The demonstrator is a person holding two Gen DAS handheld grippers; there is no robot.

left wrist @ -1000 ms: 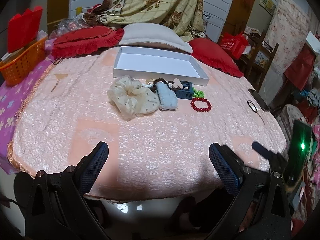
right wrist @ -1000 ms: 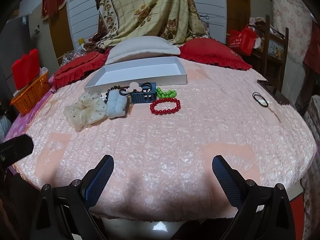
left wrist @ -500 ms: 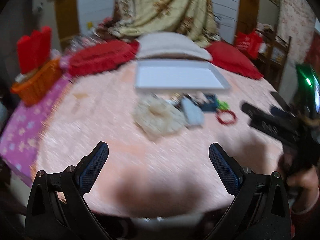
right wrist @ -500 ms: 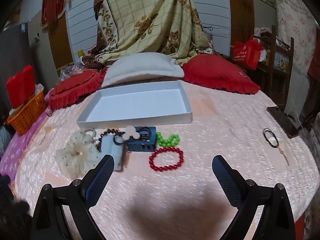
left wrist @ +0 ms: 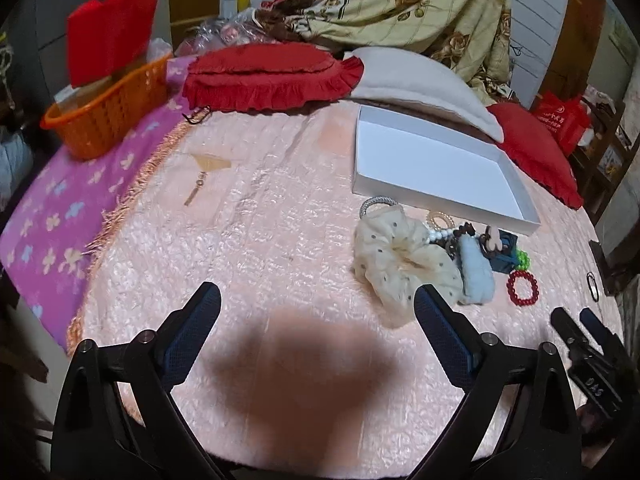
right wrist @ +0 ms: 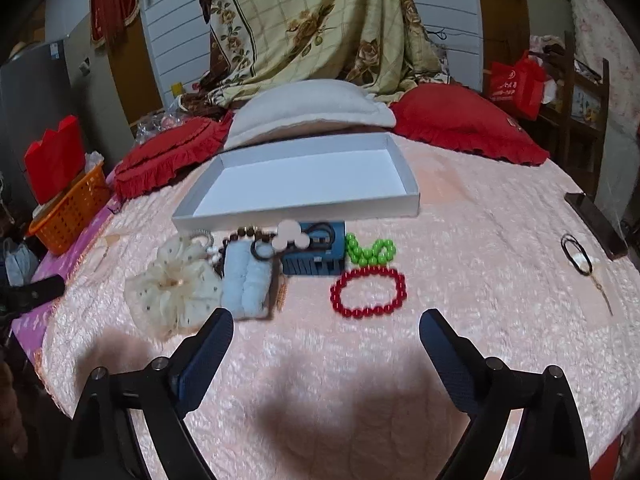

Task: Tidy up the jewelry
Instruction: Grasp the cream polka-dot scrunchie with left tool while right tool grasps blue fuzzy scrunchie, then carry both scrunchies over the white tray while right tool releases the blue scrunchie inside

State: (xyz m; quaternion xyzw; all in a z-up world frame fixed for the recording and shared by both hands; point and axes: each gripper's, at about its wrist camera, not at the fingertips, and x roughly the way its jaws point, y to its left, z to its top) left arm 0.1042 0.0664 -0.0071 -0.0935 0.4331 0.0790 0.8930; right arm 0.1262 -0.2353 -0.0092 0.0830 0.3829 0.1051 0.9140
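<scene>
Each gripper point(left wrist: 316, 316) point(right wrist: 326, 334) has matte black angled arms, silver round screws at the joints, and blue ribbed pads point(left wrist: 442, 330).

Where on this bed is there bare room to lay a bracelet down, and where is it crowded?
The white tray has nothing in it. Bare quilt lies between the red bracelet and the black hair tie, and between the scrunchie and the quilt's fringe. The strip just in front of the tray is crowded with a heap of accessories.

"DAS" on hand-held gripper point(left wrist: 592, 354) (faint)
</scene>
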